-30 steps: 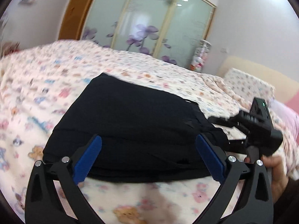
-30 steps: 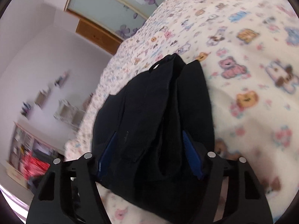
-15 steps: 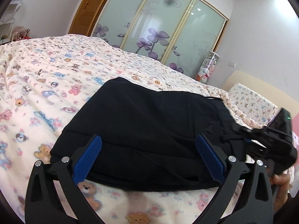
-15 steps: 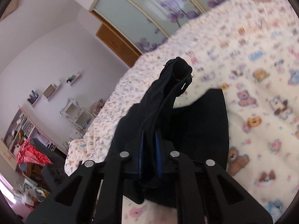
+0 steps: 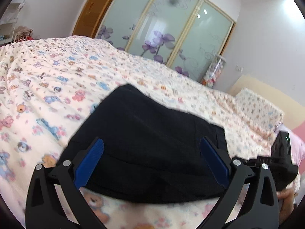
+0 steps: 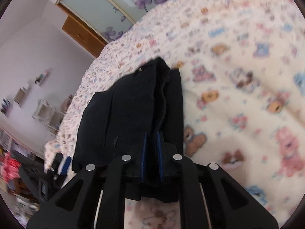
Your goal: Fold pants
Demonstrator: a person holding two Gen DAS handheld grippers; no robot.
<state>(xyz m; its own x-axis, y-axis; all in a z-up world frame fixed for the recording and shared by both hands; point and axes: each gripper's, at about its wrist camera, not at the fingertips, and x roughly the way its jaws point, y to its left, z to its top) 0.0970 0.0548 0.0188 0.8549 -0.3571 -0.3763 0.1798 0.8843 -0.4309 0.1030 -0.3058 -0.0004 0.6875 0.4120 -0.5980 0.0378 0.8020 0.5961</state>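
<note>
Black pants (image 5: 152,143); cream bedspread (image 5: 57,80), pastel bear print; blue pads (image 5: 89,162).

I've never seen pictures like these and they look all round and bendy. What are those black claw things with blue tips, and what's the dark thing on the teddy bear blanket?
Those claws are grippers, tools a person holds, one in each hand. Each has a small camera looking out along its two fingers, and its lens bends the picture round.

One picture comes from the left gripper. Its blue pads are spread wide apart, so it is open, with nothing pinched between them.

The other picture comes from the right gripper. Its pads are squeezed close together on a bunch of cloth.

The dark thing is a pair of black pants, folded up and lying on the bed's teddy bear blanket. Behind the bed stands a wardrobe with purple flowers on its glass doors.
</note>
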